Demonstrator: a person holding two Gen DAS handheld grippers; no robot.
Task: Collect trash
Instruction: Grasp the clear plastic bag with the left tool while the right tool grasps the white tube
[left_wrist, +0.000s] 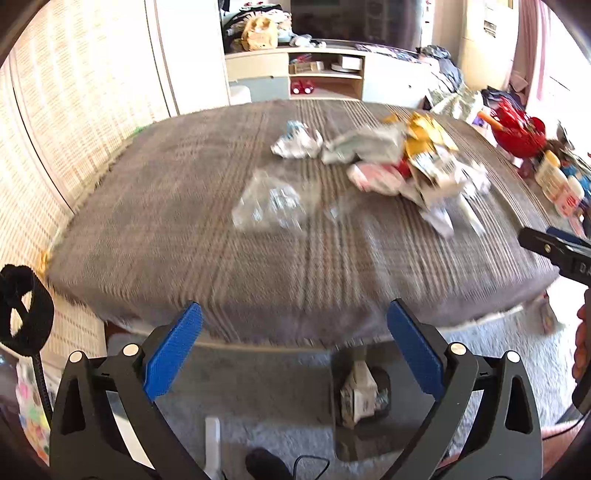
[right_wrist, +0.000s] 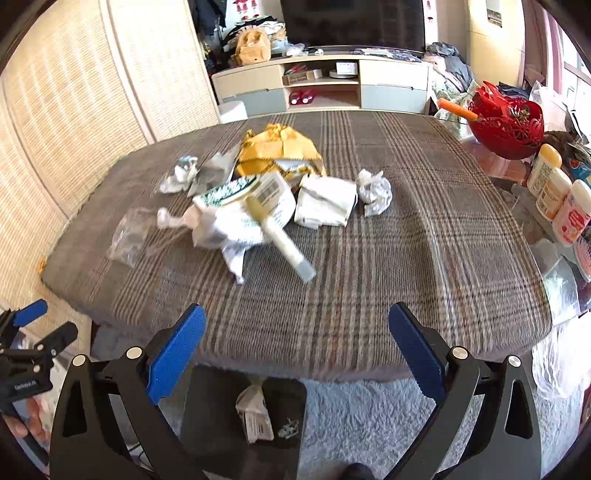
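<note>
A: Which step would you say is in hand?

B: Between pickups, I'd judge. The left gripper (left_wrist: 293, 347) has its jaws spread wide with nothing between the blue pads, and the right gripper (right_wrist: 297, 347) is the same, wide and empty. Both hang off the near edge of the table (right_wrist: 406, 295), over the black bin (right_wrist: 207, 406) on the floor, which already holds some paper scraps (right_wrist: 255, 413).

A: And the trash that's left?

B: A loose heap (right_wrist: 258, 192) sits on the plaid cloth toward the table's far-left part: a yellow wrapper (right_wrist: 280, 147) at the back, a white bag with green print (right_wrist: 236, 206) in front of it, and a pale tube (right_wrist: 280, 240) lying slantwise, pointing at the near edge. A crumpled white wad (right_wrist: 375, 192) lies just right of the heap, a clear plastic bag (right_wrist: 129, 236) nearest the left edge, and another small wad (right_wrist: 181, 177) behind that (the left view is too blurred to add much).

A: So the next move?

B: Likely a reach back across the near edge for one piece. The tube looks easiest: firm, narrow, and standing clear of the heap at its near end. The clear bag is flat and limp, so pads would need to come down low to catch a fold.

A: Risks?

B: The bottles (right_wrist: 554, 199) along the right edge stand well apart, so little there.
</note>
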